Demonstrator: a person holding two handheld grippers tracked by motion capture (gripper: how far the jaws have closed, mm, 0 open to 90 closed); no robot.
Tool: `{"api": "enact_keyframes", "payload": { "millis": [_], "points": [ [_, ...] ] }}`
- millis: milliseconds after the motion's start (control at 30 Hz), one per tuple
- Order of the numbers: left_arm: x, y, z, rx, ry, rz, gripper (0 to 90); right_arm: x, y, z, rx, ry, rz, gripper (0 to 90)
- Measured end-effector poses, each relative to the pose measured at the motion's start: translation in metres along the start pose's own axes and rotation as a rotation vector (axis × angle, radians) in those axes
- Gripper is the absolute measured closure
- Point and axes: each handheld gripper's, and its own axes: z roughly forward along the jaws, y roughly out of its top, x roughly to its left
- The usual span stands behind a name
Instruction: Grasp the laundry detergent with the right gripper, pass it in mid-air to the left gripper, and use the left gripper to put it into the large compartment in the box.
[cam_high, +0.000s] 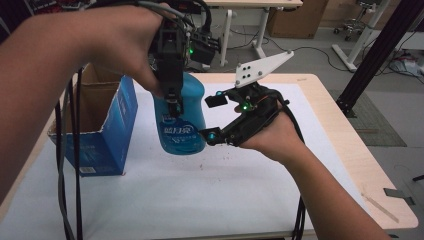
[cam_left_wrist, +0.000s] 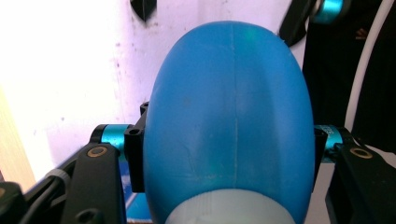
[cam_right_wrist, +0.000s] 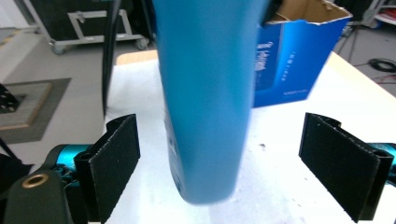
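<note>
While my left claw (cam_high: 174, 102) grips the blue bottle (cam_high: 182, 120) from above, its jaws closed on the bottle's two flanks near the shoulder, the bottle hangs upright with its long axis vertical and its rounded base low over the bench (cam_high: 210, 190); whether the base touches the white sheet or floats just above it I cannot tell. Seen along the left claw's own jaws, the bottle (cam_left_wrist: 231, 112) runs straight away from the claw, base farthest, with a pad pressed on each side and a pale band at the neck end nearest the camera.

My right claw (cam_high: 216, 117) sits just beside the bottle, on its right side, pointing level toward it, and its jaws stand wide. In the right claw's view the bottle (cam_right_wrist: 205, 93) rises as a vertical column in the gap between the two black pads (cam_right_wrist: 114, 163), nearer the left-hand pad, with clear space to each and neither pad in contact. The bottle therefore lies dead ahead of the right claw and crosses its jaw line at a right angle.

Beyond the bottle, on the far side from the right claw, stands the open blue carton (cam_high: 100, 130), mouth upward, on the bench. The left claw is the nearer to that carton. In my judgement, the coming move turns on the upright axis of the bottle lining up with the carton's open top.
</note>
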Motion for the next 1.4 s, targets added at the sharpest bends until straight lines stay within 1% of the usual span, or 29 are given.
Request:
{"api": "enact_keyframes", "payload": {
  "millis": [33, 200, 233, 267, 333, 467, 500, 533, 600, 633, 667, 700, 733, 767, 800, 833, 900, 933, 967, 1000, 1033, 1067, 1167, 1200, 1267, 1300, 1333, 1367, 1400],
  "points": [
    [-0.001, -0.004, -0.003, 0.003, 0.001, -0.021, 39.1, -0.001, 0.000, -0.003, 0.023, -0.036, -0.010, 3.2],
    [-0.003, -0.016, -0.012, -0.011, -0.001, -0.087, 39.0, -0.006, -0.002, -0.012, 0.070, -0.072, -0.016, 2.9],
    [-0.003, -0.024, -0.016, -0.009, -0.005, -0.141, 39.0, -0.006, -0.003, -0.014, 0.080, -0.079, -0.017, 2.8],
    [-0.003, -0.024, -0.016, -0.009, -0.005, -0.141, 39.0, -0.007, -0.003, -0.016, 0.089, -0.087, -0.024, 1.9],
    [-0.004, -0.030, -0.020, 0.004, -0.004, -0.186, 38.9, -0.009, -0.003, -0.019, 0.117, -0.107, -0.035, 0.7],
    [-0.004, -0.048, -0.035, -0.011, 0.000, -0.330, 38.9, -0.011, -0.003, -0.024, 0.192, -0.127, -0.068, 0.5],
    [-0.004, -0.048, -0.035, -0.011, 0.000, -0.330, 38.9, -0.012, -0.003, -0.026, 0.210, -0.131, -0.073, 0.5],
    [-0.002, -0.056, -0.042, -0.029, -0.003, -0.402, 38.8, -0.013, -0.002, -0.027, 0.233, -0.131, -0.079, 0.5],
    [0.000, -0.065, -0.048, -0.049, -0.011, -0.496, 38.8, -0.014, -0.001, -0.030, 0.265, -0.137, -0.085, 0.6],
    [0.000, -0.065, -0.048, -0.049, -0.011, -0.496, 38.8, -0.015, 0.000, -0.032, 0.280, -0.138, -0.093, 0.5],
    [0.003, -0.075, -0.053, -0.062, -0.028, -0.589, 38.8, -0.016, 0.002, -0.034, 0.297, -0.142, -0.094, 0.6],
    [0.003, -0.075, -0.053, -0.062, -0.028, -0.589, 38.8, -0.018, 0.002, -0.036, 0.309, -0.146, -0.097, 0.6],
    [0.005, -0.084, -0.058, -0.075, -0.032, -0.676, 38.8, -0.019, 0.003, -0.038, 0.322, -0.142, -0.098, 0.6],
    [0.006, -0.089, -0.060, -0.079, -0.035, -0.713, 38.8, -0.020, 0.003, -0.040, 0.337, -0.143, -0.096, 0.6],
    [0.007, -0.093, -0.063, -0.079, -0.033, -0.743, 38.8, -0.020, 0.003, -0.041, 0.355, -0.148, -0.088, 0.6],
    [0.007, -0.093, -0.063, -0.079, -0.033, -0.743, 38.8, -0.021, 0.002, -0.043, 0.369, -0.148, -0.095, 0.6],
    [0.008, -0.105, -0.070, -0.077, -0.010, -0.836, 38.8, -0.022, 0.002, -0.047, 0.390, -0.155, -0.100, 0.6],
    [0.008, -0.105, -0.070, -0.077, -0.010, -0.836, 38.8, -0.022, 0.002, -0.047, 0.390, -0.155, -0.100, 0.6],
    [0.010, -0.112, -0.075, -0.060, 0.006, -0.890, 38.8, -0.023, 0.002, -0.051, 0.408, -0.159, -0.095, 0.6],
    [0.010, -0.112, -0.075, -0.060, 0.006, -0.890, 38.8, -0.023, 0.002, -0.051, 0.408, -0.159, -0.095, 0.6],
    [0.012, -0.120, -0.080, -0.047, 0.020, -0.948, 38.8, -0.025, 0.002, -0.055, 0.422, -0.163, -0.097, 0.6],
    [0.012, -0.120, -0.080, -0.047, 0.020, -0.948, 38.8, -0.025, 0.002, -0.055, 0.422, -0.163, -0.097, 0.6],
    [0.017, -0.138, -0.087, -0.047, 0.059, -1.054, 38.8, -0.028, 0.001, -0.061, 0.428, -0.171, -0.090, 0.6],
    [0.017, -0.138, -0.087, -0.047, 0.059, -1.054, 38.8, -0.028, 0.001, -0.061, 0.428, -0.171, -0.090, 0.6],
    [0.021, -0.148, -0.089, -0.050, 0.067, -1.117, 38.8, -0.029, -0.001, -0.062, 0.431, -0.177, -0.086, 0.6],
    [0.025, -0.158, -0.089, -0.044, 0.076, -1.184, 38.8, -0.029, -0.003, -0.062, 0.434, -0.177, -0.085, 0.7],
    [0.025, -0.158, -0.089, -0.044, 0.076, -1.184, 38.8, -0.029, -0.003, -0.062, 0.434, -0.177, -0.085, 0.7],
    [0.029, -0.166, -0.087, -0.025, 0.082, -1.231, 38.8, -0.030, -0.005, -0.062, 0.439, -0.180, -0.084, 0.7],
    [0.029, -0.166, -0.087, -0.025, 0.082, -1.231, 38.8, -0.030, -0.005, -0.062, 0.439, -0.180, -0.084, 0.7]
  ]
}}
